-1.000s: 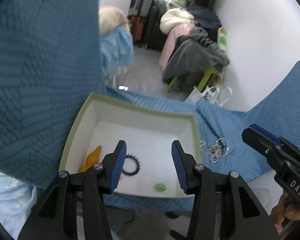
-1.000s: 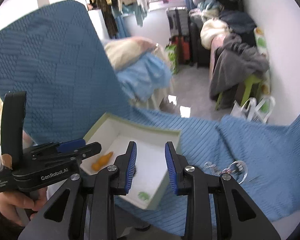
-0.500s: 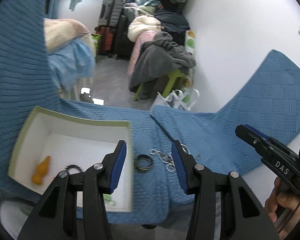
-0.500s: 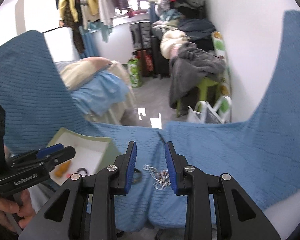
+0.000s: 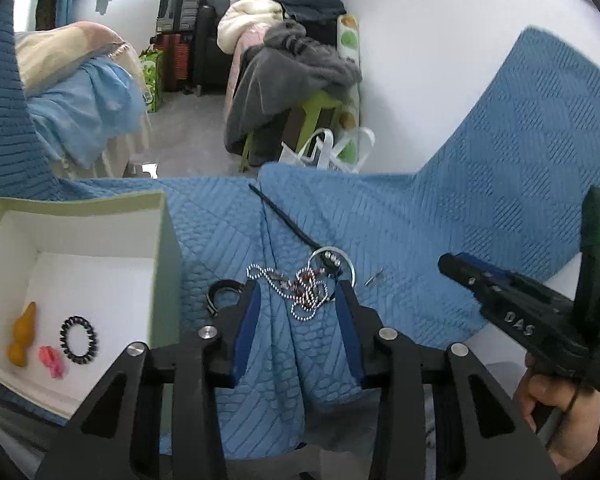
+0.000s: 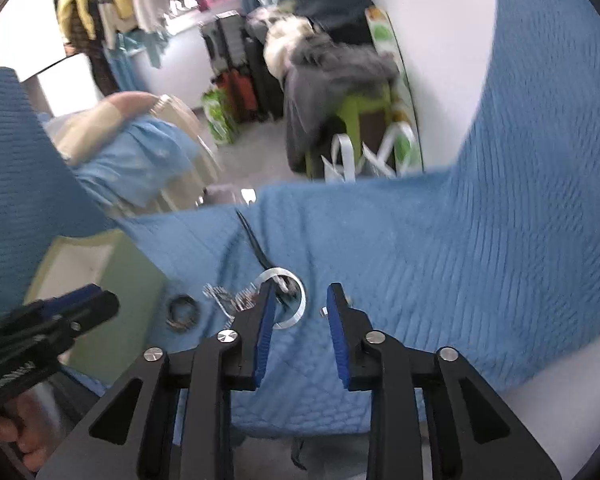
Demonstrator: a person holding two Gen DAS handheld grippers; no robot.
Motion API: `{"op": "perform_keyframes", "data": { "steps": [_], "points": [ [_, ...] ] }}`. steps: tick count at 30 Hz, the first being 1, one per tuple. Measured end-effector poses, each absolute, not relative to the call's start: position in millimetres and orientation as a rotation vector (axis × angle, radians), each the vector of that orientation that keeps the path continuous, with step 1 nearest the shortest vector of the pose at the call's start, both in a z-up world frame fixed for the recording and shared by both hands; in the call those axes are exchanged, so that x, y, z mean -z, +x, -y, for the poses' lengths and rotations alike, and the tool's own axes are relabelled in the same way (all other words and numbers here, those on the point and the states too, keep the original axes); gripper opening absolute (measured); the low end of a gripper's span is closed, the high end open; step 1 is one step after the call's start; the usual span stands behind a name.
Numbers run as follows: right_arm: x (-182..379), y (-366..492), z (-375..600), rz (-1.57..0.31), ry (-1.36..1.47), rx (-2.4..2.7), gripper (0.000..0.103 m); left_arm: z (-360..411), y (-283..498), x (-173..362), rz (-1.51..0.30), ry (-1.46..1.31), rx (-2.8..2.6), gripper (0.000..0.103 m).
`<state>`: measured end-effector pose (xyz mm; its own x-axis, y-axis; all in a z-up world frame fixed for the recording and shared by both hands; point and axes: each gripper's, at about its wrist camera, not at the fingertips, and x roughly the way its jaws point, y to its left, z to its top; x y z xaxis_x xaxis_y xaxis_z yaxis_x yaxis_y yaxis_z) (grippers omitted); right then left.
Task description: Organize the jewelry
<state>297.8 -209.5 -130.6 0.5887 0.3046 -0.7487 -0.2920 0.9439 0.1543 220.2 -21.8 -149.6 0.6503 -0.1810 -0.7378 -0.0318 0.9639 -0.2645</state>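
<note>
Left gripper [image 5: 296,296] was angled down over the blue quilted cloth [image 5: 440,216], jaws partly apart and having just been closing in a bit, nothing pinched. The tangle of ball chain [image 5: 300,288] sat on the cloth right in the gap at the tips, pads not pressing on it as far as I could see. A dark band ring [image 5: 219,296] lay just off the left finger at about 10 o'clock, and a silver bangle [image 5: 342,260] touched the chain pile at roughly 1 o'clock, with a thin dark stick [image 5: 284,220] running away from it toward 11.

Right gripper [image 6: 298,300] pointed down at the same pile, jaws narrower, also having just closed a little, and empty. The bangle sat by its left fingertip. That view was too blurry for more.

Off at 9 o'clock in the left view sat the white box with a green rim [image 5: 80,204], holding an orange gourd-shaped piece [image 5: 22,334], a pink bit [image 5: 52,362] and a black coil band [image 5: 79,339]. At 3 o'clock a hand [image 5: 556,408] held the right gripper's handle.

Farther back: a pile of clothes on a green stool [image 5: 296,76] and suitcases [image 5: 180,32].
</note>
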Motion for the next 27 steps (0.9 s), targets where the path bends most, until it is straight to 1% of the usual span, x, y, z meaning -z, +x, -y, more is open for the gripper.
{"op": "perform_keyframes", "data": {
  "steps": [6, 10, 14, 18, 22, 27],
  "points": [
    [190.9, 322.3, 222.2, -0.994, 0.064, -0.334, 0.02, 29.9, 237.6, 187.5, -0.934, -0.24, 0.055, 0.037],
    [211.1, 339.3, 227.5, -1.026, 0.09, -0.332, 0.02, 30.8, 245.4, 209.3, -0.951, -0.216, -0.024, 0.037],
    [221.9, 351.8, 225.6, -1.051, 0.108, -0.34, 0.021, 33.3, 255.3, 229.8, -0.985, -0.172, -0.066, 0.037],
    [225.9, 359.9, 222.5, -1.058, 0.11, -0.337, 0.021, 34.0, 259.6, 238.4, -0.988, -0.131, -0.099, 0.037],
    [231.6, 363.5, 210.5, -1.05, -0.008, -0.294, 0.023, 35.4, 262.6, 246.1, -1.001, -0.071, -0.12, 0.037],
    [241.3, 365.9, 204.7, -1.071, -0.038, -0.3, 0.026, 34.8, 265.2, 258.3, -1.021, -0.063, -0.124, 0.036]
  ]
}}
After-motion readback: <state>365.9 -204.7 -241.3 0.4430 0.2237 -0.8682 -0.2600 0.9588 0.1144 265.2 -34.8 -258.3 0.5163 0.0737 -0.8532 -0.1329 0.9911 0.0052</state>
